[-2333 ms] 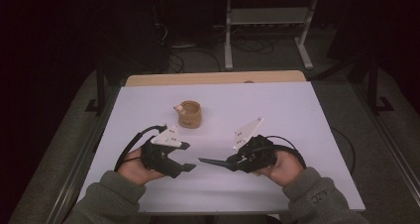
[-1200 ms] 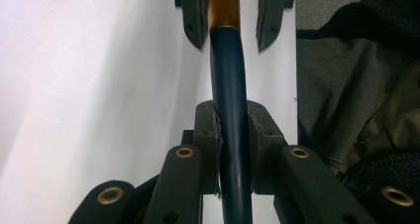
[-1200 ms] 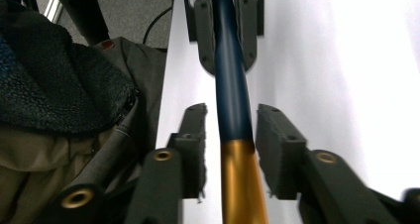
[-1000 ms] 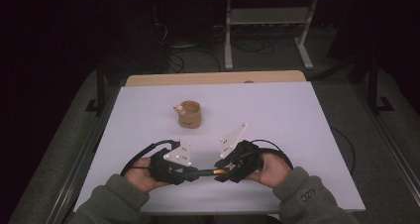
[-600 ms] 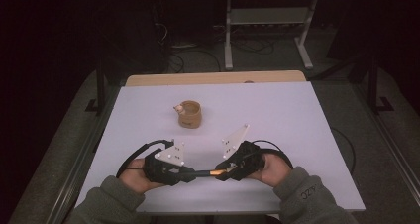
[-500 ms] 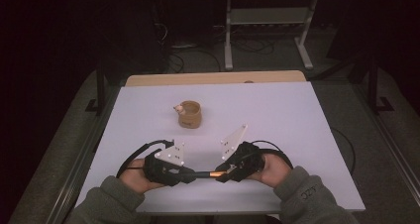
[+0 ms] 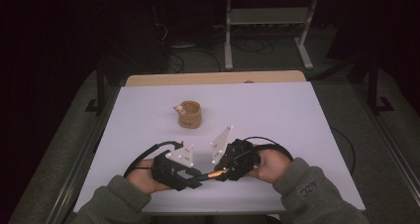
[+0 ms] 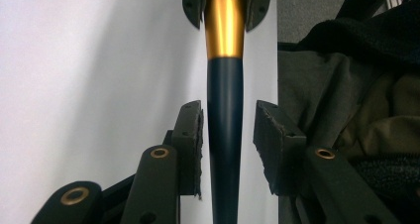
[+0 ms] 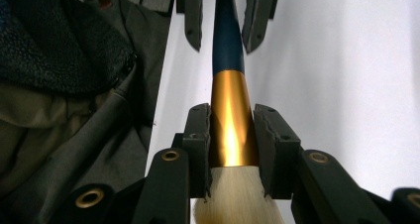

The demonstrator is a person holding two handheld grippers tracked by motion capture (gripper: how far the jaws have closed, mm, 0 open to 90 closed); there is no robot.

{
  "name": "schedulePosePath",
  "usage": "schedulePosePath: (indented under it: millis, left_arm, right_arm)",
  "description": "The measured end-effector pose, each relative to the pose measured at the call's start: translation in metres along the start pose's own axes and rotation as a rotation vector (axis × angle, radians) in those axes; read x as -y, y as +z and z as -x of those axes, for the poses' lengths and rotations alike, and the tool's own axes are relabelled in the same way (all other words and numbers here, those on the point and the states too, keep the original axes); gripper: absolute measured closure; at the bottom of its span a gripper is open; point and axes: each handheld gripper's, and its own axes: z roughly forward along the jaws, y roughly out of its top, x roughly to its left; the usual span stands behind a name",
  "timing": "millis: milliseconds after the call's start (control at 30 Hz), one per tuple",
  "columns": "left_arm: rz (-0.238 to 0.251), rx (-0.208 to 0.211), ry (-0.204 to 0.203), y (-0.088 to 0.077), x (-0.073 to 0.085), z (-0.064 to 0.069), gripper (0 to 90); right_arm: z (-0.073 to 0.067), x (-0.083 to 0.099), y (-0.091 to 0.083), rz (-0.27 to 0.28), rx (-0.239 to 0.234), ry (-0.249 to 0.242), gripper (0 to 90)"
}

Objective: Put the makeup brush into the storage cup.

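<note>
1. Pointing at each other over the near edge of the white worktop [image 7: 277,110], the left gripper [image 7: 195,177] and the right gripper [image 7: 224,173] share one brush [image 7: 214,175] that lies between them.
2. The right gripper is clamped on the brush's gold ferrule [image 9: 232,125]; in the right gripper view both pads press against the metal, with pale bristles [image 9: 237,199] spreading out just below the pads.
3. The left gripper stands open around the dark blue handle [image 8: 225,135]. In the left gripper view one pad [image 8: 192,144] lies touching or almost touching the handle, while the other pad [image 8: 265,140] stands clearly apart from it (a strip of white worktop shows in that gap).
4. In the left gripper view the right gripper's closed jaws appear at the top, around the ferrule.
5. In the high view, a hand [image 7: 143,177] in a grey-green sleeve [image 7: 111,201] holds the left gripper, and the other hand [image 7: 270,162] holds the right one.
6. A small tan cup [image 7: 189,114] stands farther back on the worktop, well apart from both grippers, with something pale at its rim, too small to make out.
7. A black cable [image 7: 143,154] loops from the left gripper across the worktop.
</note>
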Motion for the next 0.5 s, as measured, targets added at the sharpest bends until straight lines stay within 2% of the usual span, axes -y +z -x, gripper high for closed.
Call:
schedulePosePath:
  millis: [67,167,233,267,300,367,400,500]
  left_arm:
    - [-0.002,0.003,0.001,0.001,-0.003,0.000,63.8]
    - [0.006,0.016,0.000,0.002,-0.006,0.001,66.0]
    - [0.004,0.008,-0.001,0.003,-0.007,0.001,68.1]
    - [-0.014,-0.004,0.018,0.003,-0.007,0.000,72.4]
    - [0.003,0.001,-0.004,0.004,-0.006,0.001,73.5]
    - [0.007,-0.009,-0.003,0.005,-0.005,0.001,74.2]
    - [0.018,-0.017,-0.003,0.004,-0.004,0.001,74.4]
    - [0.062,-0.027,-0.025,0.000,0.000,0.000,74.6]
  right_arm:
    - [-0.001,-0.005,0.000,-0.026,0.006,-0.032,68.4]
    - [-0.001,-0.011,0.000,-0.045,0.009,-0.042,68.4]
    - [-0.001,-0.013,-0.001,-0.041,0.005,-0.047,68.3]
    - [-0.001,-0.013,-0.002,-0.039,0.006,-0.049,68.3]
    - [-0.001,-0.014,-0.002,-0.031,0.001,-0.050,68.3]
    - [-0.002,-0.014,-0.003,-0.022,0.010,-0.043,68.2]
    - [-0.002,-0.014,-0.004,-0.013,0.018,-0.055,68.1]
    - [-0.001,-0.011,-0.007,0.029,0.045,-0.030,66.5]
